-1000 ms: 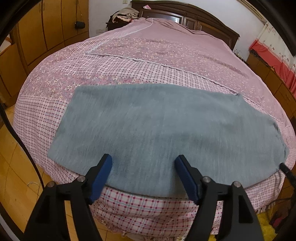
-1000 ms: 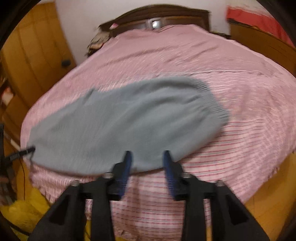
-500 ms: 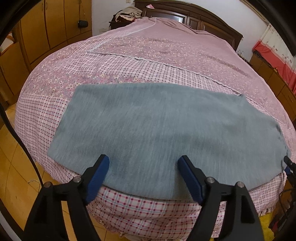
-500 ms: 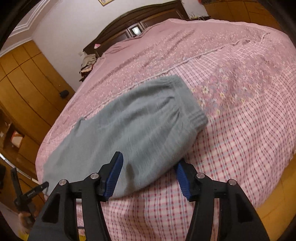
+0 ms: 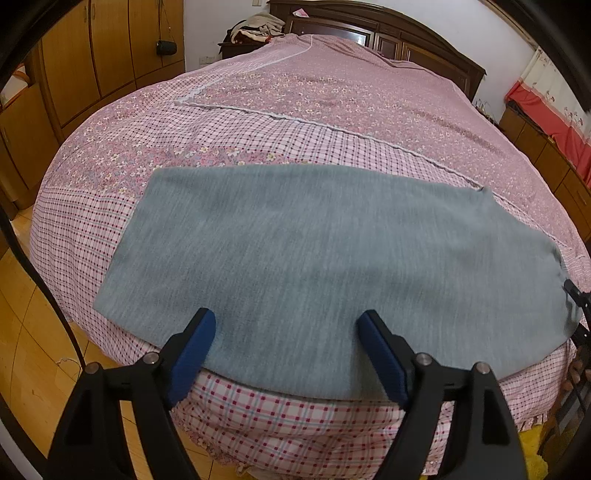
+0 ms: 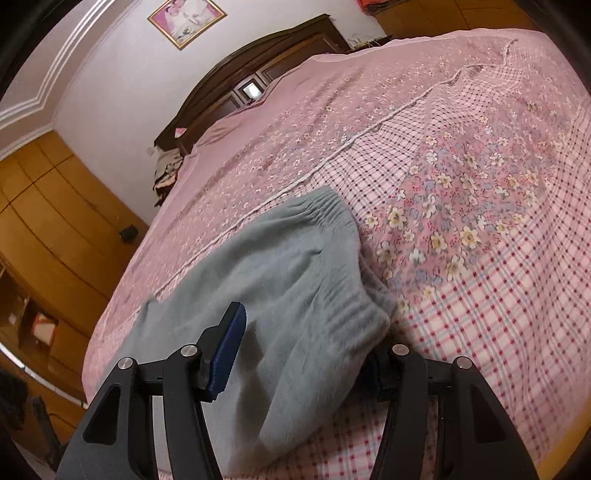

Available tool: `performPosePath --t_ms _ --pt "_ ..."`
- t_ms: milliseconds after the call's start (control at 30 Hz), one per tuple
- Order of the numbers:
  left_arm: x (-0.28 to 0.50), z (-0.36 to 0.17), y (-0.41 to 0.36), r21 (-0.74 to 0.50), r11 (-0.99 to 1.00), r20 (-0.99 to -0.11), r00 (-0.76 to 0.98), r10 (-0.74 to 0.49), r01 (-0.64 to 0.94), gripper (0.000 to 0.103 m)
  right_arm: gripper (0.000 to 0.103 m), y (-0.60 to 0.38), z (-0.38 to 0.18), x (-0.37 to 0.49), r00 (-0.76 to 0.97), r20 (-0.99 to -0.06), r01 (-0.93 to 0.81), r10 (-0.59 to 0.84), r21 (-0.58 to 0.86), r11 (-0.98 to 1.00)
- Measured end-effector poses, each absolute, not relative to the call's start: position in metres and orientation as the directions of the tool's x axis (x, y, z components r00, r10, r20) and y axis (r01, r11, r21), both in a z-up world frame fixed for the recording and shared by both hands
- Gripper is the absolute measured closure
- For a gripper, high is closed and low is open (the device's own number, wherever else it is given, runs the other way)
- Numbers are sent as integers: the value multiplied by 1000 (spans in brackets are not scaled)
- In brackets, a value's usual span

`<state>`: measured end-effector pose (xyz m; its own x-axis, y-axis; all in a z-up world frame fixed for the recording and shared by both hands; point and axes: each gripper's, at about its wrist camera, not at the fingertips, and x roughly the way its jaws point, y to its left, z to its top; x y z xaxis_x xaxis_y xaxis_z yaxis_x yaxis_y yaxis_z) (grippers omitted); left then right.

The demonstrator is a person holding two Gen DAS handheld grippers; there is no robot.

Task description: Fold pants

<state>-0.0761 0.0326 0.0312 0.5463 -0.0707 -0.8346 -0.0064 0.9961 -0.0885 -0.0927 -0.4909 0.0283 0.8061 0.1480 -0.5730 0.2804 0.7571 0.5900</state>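
Grey knit pants [image 5: 332, 258] lie flat across the near end of a bed, on a pink bedspread [image 5: 332, 110] of checks and small flowers. No brand, label or readable writing shows on any of it.

From the left wrist view, going left to right: wooden wardrobe doors [image 5: 92, 55] line the wall, with a small dark object [image 5: 164, 48] hanging on a cord in front of them. A pile of clothes [image 5: 255, 29] sits by the dark wooden headboard [image 5: 388, 33], and red fabric [image 5: 554, 110] hangs at the far right. The left gripper [image 5: 286, 334] hovers over the near edge of the pants with its jaws wide apart; the blue pads [image 5: 192, 354] straddle the cloth without pressing on it, so it holds nothing.

From the right wrist view, left to right: the wardrobe, then a framed picture [image 6: 186, 18] on the wall above the headboard, too small to read. The right gripper [image 6: 303, 354] is at the gathered waistband [image 6: 332, 266], jaws partly apart. Its left pad [image 6: 229, 350] stands above the cloth; the right pad is hidden under the bunched fabric. The waistband end lies between the jaws, but whether they pinch it I cannot tell.
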Motion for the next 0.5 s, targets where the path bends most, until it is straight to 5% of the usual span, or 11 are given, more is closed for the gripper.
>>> performPosePath --t_ms 67,133,500 --pt "-76 31 32 -89 996 -835 546 -71 -7 19 56 -492 28 -90 806 -576 287 135 581 762" --pt "-76 31 32 -89 996 -835 546 -70 -9 19 78 -494 29 -90 803 -585 304 111 563 769" --pt "-74 32 31 -73 997 -843 536 -52 -17 18 86 -491 59 -107 833 -537 243 134 572 783"
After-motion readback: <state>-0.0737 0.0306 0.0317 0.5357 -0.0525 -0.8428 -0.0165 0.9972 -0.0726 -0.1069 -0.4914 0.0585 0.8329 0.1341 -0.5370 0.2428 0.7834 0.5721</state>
